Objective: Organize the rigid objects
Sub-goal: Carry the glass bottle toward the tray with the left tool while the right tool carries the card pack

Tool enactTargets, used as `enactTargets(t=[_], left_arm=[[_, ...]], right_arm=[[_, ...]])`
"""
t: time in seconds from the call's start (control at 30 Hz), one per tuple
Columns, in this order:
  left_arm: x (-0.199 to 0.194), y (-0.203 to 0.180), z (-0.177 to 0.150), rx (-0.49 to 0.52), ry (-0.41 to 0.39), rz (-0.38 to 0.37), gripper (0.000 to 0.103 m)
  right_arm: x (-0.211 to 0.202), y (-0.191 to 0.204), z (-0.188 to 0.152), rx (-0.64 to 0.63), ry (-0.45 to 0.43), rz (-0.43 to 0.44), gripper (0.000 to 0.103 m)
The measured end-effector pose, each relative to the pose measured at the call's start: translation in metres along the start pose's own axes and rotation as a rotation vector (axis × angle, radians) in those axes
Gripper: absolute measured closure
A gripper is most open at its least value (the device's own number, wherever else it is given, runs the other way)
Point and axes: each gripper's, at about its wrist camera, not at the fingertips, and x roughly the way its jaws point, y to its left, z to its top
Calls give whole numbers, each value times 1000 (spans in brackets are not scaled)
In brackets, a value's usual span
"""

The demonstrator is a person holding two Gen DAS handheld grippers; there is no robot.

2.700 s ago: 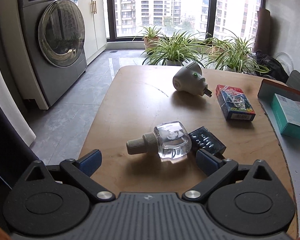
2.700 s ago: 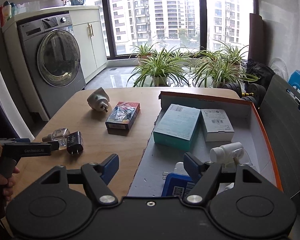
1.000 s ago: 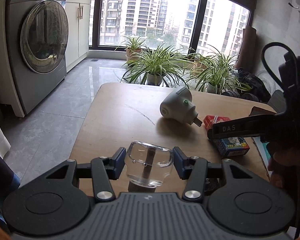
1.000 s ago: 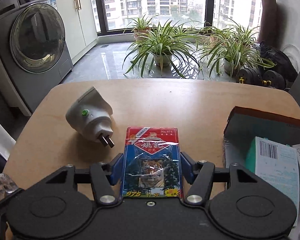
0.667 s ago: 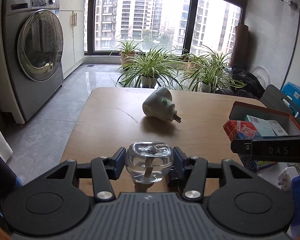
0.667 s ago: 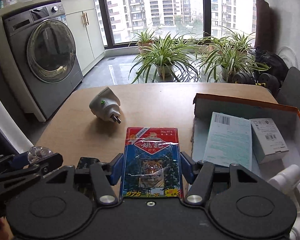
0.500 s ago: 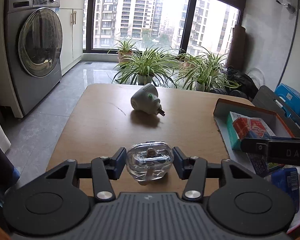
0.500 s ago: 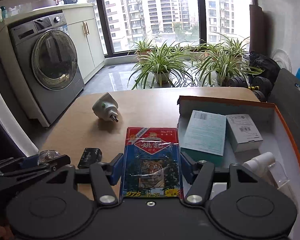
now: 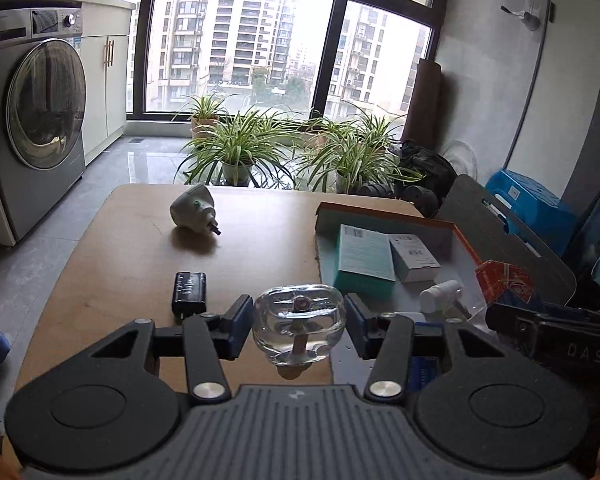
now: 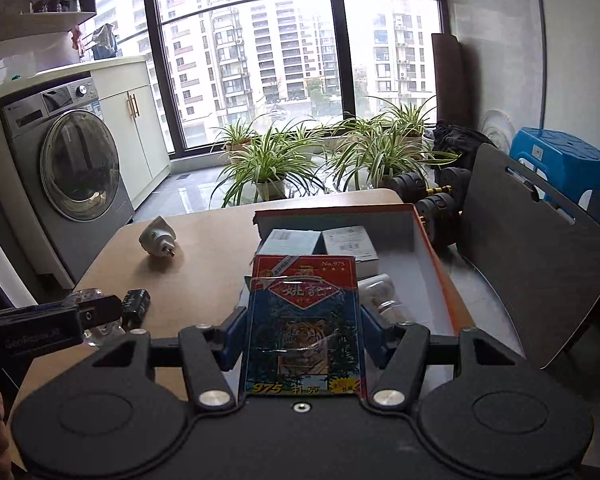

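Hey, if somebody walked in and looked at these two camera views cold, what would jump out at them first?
Most striking is the card pack with the tiger picture, clamped in the right gripper above the orange-rimmed box. Next, the clear glass bottle gripped in the left gripper at the box's near edge. Behind them, a white plug-in device and a small black adapter lie on the wooden table.

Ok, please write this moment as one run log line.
left tongs: shut on clear bottle | right tongs: shut on card pack | box: partly filled | white plug, black block: on table
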Motion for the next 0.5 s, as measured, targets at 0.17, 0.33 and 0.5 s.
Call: enactTargets(t=[0.17,0.33,0.5], left_arm=[[6,-34,-2,30,10,-57,53],[10,-58,0,55,14,-93,53],[13,-71,3,70,9,-103,53]], right_arm=[[-16,-29,-3,13,-25,-58,32],[-21,-50,-4,54,-33,-79,32],[-21,-57,-4,64,-34,-70,32]])
